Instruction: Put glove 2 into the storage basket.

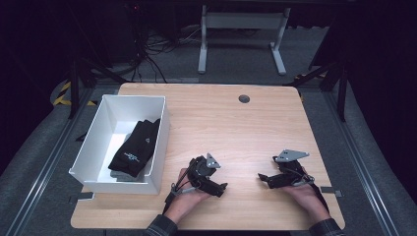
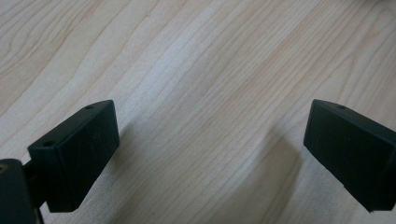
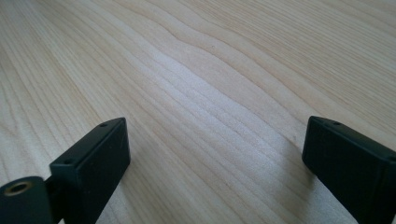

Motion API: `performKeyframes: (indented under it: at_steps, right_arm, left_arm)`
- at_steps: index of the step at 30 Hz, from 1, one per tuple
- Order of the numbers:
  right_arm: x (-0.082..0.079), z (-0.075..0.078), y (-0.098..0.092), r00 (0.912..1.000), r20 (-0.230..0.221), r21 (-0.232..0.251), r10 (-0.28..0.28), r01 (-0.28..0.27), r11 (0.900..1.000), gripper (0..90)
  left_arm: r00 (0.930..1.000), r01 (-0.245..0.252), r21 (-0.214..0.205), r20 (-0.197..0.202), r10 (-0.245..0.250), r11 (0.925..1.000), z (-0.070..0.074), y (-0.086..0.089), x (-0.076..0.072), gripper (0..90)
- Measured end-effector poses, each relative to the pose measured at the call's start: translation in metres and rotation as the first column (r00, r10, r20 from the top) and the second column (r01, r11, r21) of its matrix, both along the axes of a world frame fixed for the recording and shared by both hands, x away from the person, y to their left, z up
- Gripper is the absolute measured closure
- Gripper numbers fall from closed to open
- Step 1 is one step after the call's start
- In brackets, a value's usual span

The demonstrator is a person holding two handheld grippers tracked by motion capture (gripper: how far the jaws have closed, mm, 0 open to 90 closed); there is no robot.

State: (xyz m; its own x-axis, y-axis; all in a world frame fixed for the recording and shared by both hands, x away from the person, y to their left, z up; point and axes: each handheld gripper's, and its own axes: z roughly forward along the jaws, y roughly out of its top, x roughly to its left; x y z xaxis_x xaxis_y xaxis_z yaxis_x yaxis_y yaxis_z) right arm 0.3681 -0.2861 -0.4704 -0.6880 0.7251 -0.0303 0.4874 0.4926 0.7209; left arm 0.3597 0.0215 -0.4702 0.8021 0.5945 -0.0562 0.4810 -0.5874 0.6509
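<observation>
A white box [image 1: 93,142] stands at the table's left, and black socks [image 1: 136,146] with small white print lie folded inside it over something grey. My left gripper [image 1: 220,189] rests low over the wooden table [image 1: 236,128] near the front edge, just right of the box, held in a hand. Its jaws stand wide apart with bare wood between them, as the left gripper [image 2: 210,149] view shows. My right gripper [image 1: 262,179] rests farther right near the front edge, pointing left. The right gripper [image 3: 215,158] is open too, nothing between its jaws.
A dark round grommet [image 1: 244,99] sits in the table near its far edge. Beyond the table are a white desk frame [image 1: 241,39], cables on the floor and dark stands at both sides.
</observation>
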Motion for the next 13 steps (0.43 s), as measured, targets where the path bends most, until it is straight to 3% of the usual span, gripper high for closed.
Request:
performKeyframes:
  at_steps: [4,5,13]
  right_arm:
    - [0.0,0.0,0.0,1.0,0.0,0.0,0.002,-0.002,1.0,7.7]
    - [0.0,0.0,0.0,1.0,0.0,0.0,0.002,-0.002,1.0,7.7]
    - [-0.0001,0.0,0.0001,1.0,0.0,0.0,0.002,-0.002,1.0,7.7]
  left_arm:
    - [0.9989,0.026,0.011,0.038,-0.027,0.9996,-0.0039,-0.0009,-0.0021,0.0]
    - [0.9981,0.036,-0.006,0.05,-0.035,0.9994,-0.0056,0.0001,-0.0027,0.0]
    - [0.9975,0.044,-0.014,0.056,-0.044,0.9989,-0.0065,0.0009,-0.0034,0.0]
